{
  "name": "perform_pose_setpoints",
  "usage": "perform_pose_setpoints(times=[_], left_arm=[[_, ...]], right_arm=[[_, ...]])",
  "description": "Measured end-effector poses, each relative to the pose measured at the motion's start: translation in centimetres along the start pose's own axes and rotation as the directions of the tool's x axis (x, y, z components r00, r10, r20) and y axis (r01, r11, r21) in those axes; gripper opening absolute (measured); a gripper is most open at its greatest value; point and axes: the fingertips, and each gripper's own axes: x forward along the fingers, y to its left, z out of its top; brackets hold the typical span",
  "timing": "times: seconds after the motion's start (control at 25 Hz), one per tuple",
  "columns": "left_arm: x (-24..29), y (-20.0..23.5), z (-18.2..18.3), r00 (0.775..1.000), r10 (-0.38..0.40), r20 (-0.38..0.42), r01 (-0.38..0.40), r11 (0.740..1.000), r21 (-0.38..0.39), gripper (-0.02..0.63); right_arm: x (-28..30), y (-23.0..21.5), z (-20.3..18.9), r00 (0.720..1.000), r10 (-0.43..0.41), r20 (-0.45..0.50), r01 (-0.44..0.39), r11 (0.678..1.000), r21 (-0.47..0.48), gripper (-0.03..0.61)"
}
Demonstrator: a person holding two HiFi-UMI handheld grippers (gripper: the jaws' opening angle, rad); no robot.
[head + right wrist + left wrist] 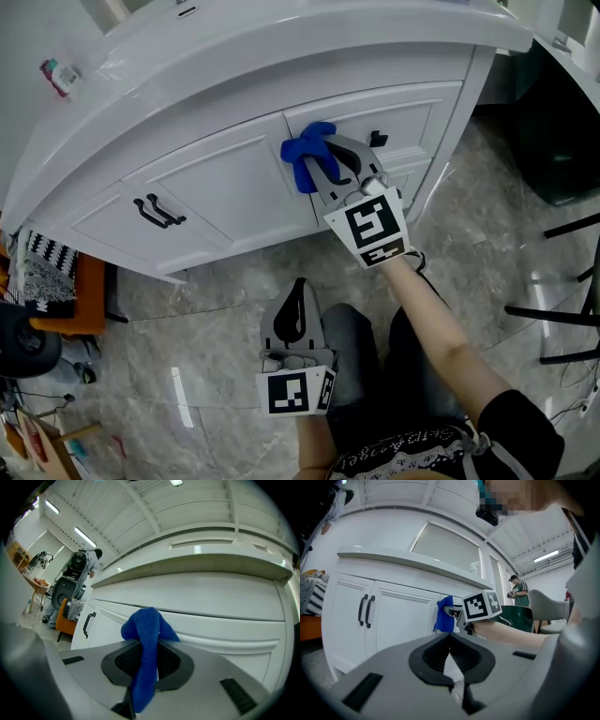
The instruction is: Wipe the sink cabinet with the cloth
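A white sink cabinet point(225, 187) with panelled doors fills the head view's upper half. My right gripper point(317, 161) is shut on a blue cloth point(306, 153) and holds it against the cabinet door front near the middle. In the right gripper view the blue cloth point(146, 653) hangs bunched between the jaws, right in front of the white cabinet point(211, 634). My left gripper point(295, 309) is held low over the floor, shut and with nothing in it; its view shows the cabinet point(398, 616), the blue cloth point(444, 614) and the right gripper's marker cube point(482, 605).
Black door handles point(157, 212) sit on the left doors, another black handle point(377, 140) right of the cloth. An orange seat point(73, 298) with a patterned cushion stands at the left. Black chair legs point(562, 309) are at the right. A person stands far off point(518, 592).
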Motion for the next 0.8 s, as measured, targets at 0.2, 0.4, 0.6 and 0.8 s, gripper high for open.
perform_pose_setpoints(times=[0.2,0.4,0.6,0.8], left_arm=[[-0.6,0.3,0.1,1.0,0.019,0.004,-0.019,1.0,-0.002,0.005],[-1.1,0.5,0.0,1.0,0.023,0.011,-0.023,1.0,-0.012,0.005],[-0.9,0.3,-0.1,1.0,0.014,0.008,-0.014,1.0,-0.015,0.005],[-0.6,0.1,0.0,1.0,0.006,0.008,-0.006,1.0,-0.008,0.005]], right_arm=[[-0.5,-0.9,-0.1,1.0,-0.023,-0.007,0.023,0.999,-0.033,0.06],[-1.9,-4.5,-1.2,0.993,-0.114,-0.032,0.112,0.993,-0.046,0.06],[-3.0,-6.4,-2.0,0.988,-0.145,-0.051,0.141,0.988,-0.067,0.06],[-3.9,-8.3,-2.2,0.983,-0.175,-0.054,0.171,0.983,-0.061,0.06]])
